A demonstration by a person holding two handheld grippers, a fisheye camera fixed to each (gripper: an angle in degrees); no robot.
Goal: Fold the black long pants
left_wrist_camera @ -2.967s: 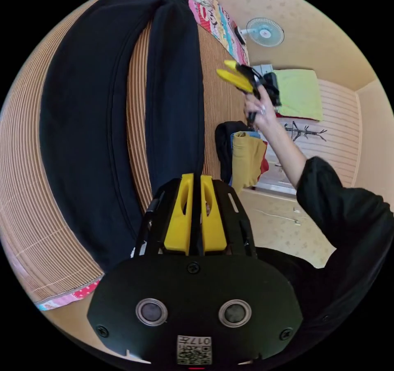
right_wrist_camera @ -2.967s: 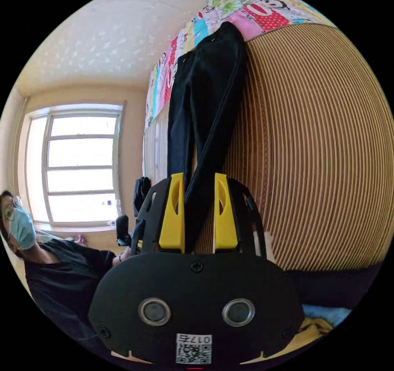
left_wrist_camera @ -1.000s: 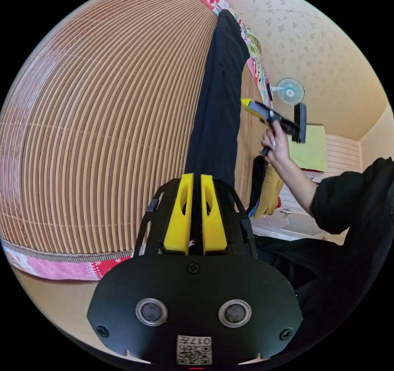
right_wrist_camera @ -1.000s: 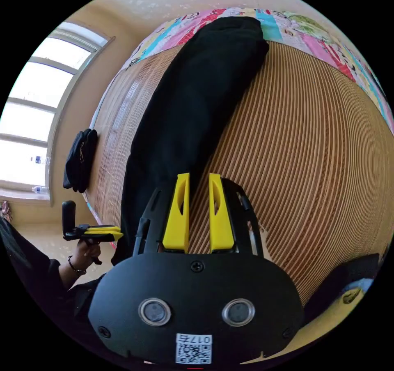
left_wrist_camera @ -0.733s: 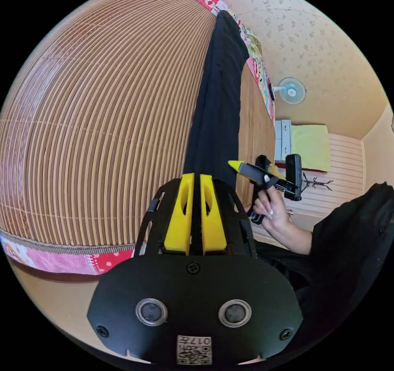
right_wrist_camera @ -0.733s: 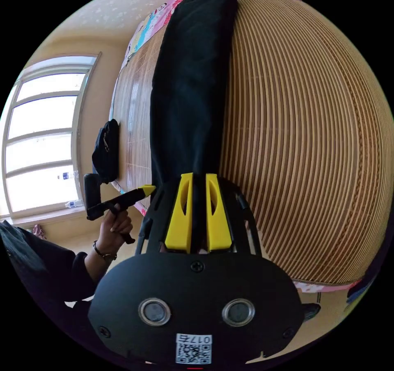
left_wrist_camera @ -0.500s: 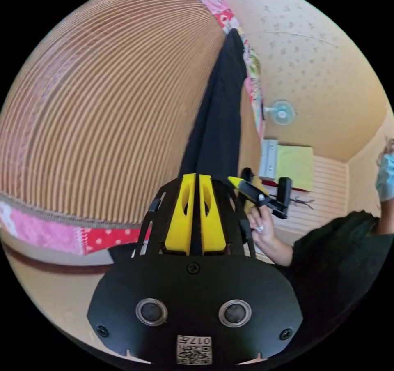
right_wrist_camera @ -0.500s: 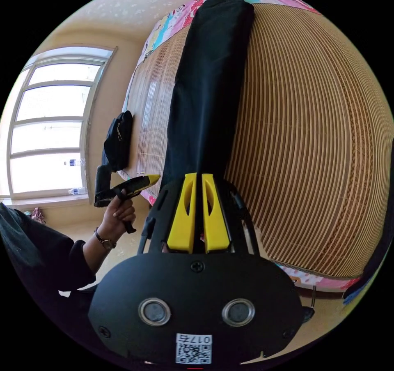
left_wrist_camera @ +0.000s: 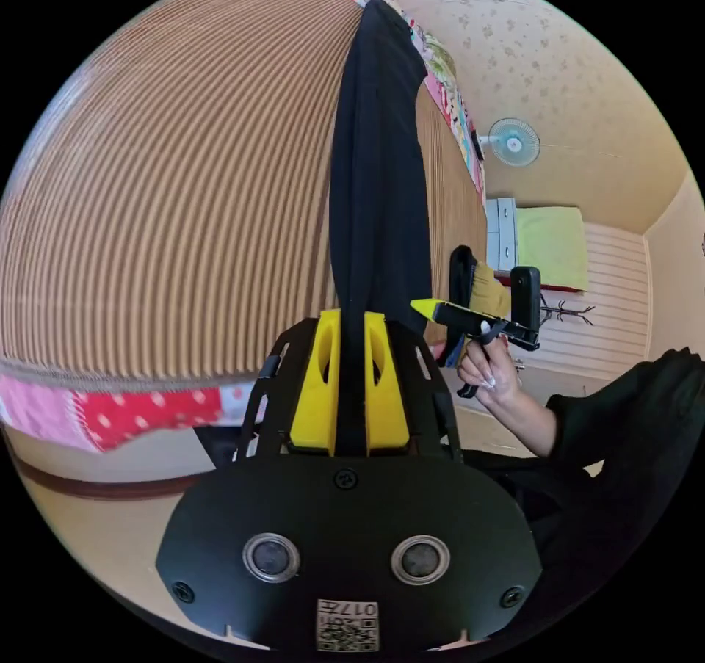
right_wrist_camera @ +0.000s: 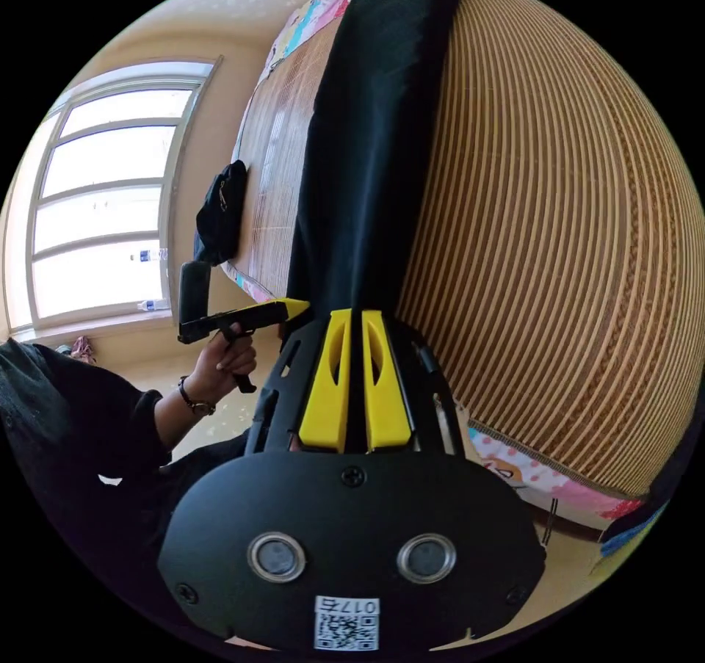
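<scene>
The black long pants [left_wrist_camera: 376, 178] lie in one long narrow strip down the bamboo mat [left_wrist_camera: 183, 200], and the same pants [right_wrist_camera: 371, 142] run up the right gripper view. My left gripper [left_wrist_camera: 351, 319] is shut on their near end, with black cloth between the yellow jaws. My right gripper [right_wrist_camera: 351, 318] is shut on that same end close beside it. The right gripper [left_wrist_camera: 429, 309] comes in from the right of the left gripper view, held by a hand [left_wrist_camera: 488, 373]. The left gripper [right_wrist_camera: 290, 308] comes in from the left of the right gripper view.
The mat covers a bed with a patterned sheet edge [left_wrist_camera: 110, 413]. A black bag [right_wrist_camera: 219, 211] lies at the mat's edge near the window [right_wrist_camera: 103, 193]. A pile of clothes [left_wrist_camera: 481, 290], a wall fan [left_wrist_camera: 512, 142] and a yellow-green cloth [left_wrist_camera: 552, 246] stand beyond.
The two spread legs now lie one on the other as a single strip. My right gripper opened, came down beside the left and shut on the near end. The left stayed shut.
</scene>
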